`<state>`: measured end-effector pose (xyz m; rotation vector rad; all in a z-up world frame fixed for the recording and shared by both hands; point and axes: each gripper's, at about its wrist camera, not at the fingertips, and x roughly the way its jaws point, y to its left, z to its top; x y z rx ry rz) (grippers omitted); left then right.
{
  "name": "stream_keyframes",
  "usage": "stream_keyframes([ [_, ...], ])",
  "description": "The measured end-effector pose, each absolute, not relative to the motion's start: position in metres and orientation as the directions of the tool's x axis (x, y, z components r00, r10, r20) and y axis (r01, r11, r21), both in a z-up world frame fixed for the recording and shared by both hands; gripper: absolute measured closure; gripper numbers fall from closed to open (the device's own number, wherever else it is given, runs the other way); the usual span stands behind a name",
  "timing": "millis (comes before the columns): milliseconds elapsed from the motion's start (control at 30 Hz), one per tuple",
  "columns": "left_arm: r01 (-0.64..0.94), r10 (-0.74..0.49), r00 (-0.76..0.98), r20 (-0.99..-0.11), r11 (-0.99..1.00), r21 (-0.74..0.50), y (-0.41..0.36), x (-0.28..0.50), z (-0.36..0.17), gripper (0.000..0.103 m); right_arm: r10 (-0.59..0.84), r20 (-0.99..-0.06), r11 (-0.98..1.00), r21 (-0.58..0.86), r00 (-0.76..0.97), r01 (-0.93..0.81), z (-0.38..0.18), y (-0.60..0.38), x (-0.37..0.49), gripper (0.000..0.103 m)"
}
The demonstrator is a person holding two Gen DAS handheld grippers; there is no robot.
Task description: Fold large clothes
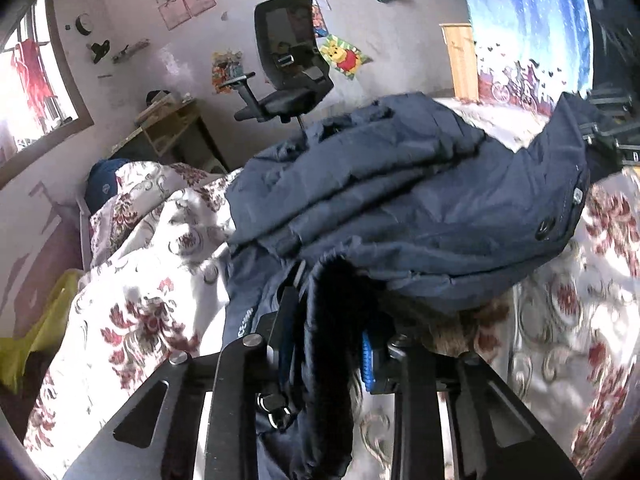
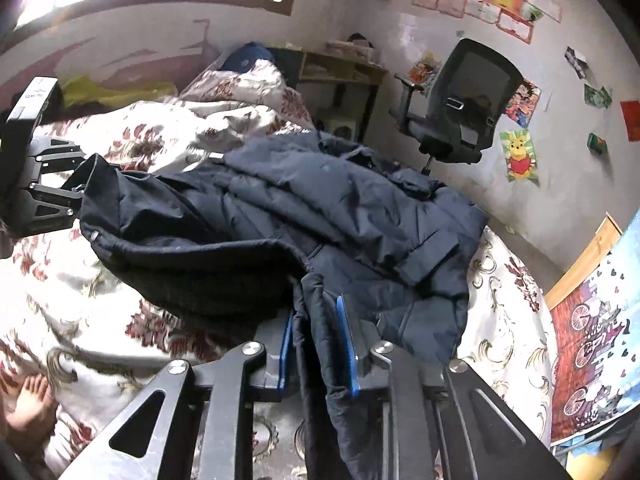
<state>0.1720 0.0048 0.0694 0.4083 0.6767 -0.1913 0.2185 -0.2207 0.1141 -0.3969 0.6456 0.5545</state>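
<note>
A large dark navy padded jacket [image 1: 400,200] lies bunched on the bed with the floral cover [image 1: 136,280]. My left gripper [image 1: 328,344] is shut on one edge of the jacket, near its dark fleecy lining. My right gripper [image 2: 316,344] is shut on another edge of the jacket [image 2: 320,216], cloth pinched between its blue pads [image 2: 344,336]. Both hold the near hem lifted over the rest of the garment. The right gripper shows in the left wrist view at the far right [image 1: 608,136]; the left one shows in the right wrist view at the far left [image 2: 44,184].
A black office chair [image 1: 288,72] stands beyond the bed by the wall with posters. A small wooden desk [image 2: 340,76] sits beside the bed's head. A crumpled floral duvet [image 2: 168,128] lies towards the pillow. A bare foot [image 2: 32,404] rests on the bed at lower left.
</note>
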Motion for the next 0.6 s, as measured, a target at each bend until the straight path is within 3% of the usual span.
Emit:
stream_keyframes([
  [367, 0.215, 0.026, 0.767, -0.642, 0.931, 0.295, -0.010, 0.239, 0.126, 0.085, 0.362, -0.552, 0.865, -0.101, 0.751, -0.491, 0.154, -0.238, 0.268, 0.092],
  [600, 0.182, 0.056, 0.780, -0.623, 0.932, 0.312, -0.014, 0.259, 0.133, 0.086, 0.360, -0.544, 0.871, -0.095, 0.758, -0.482, 0.156, -0.242, 0.282, 0.092],
])
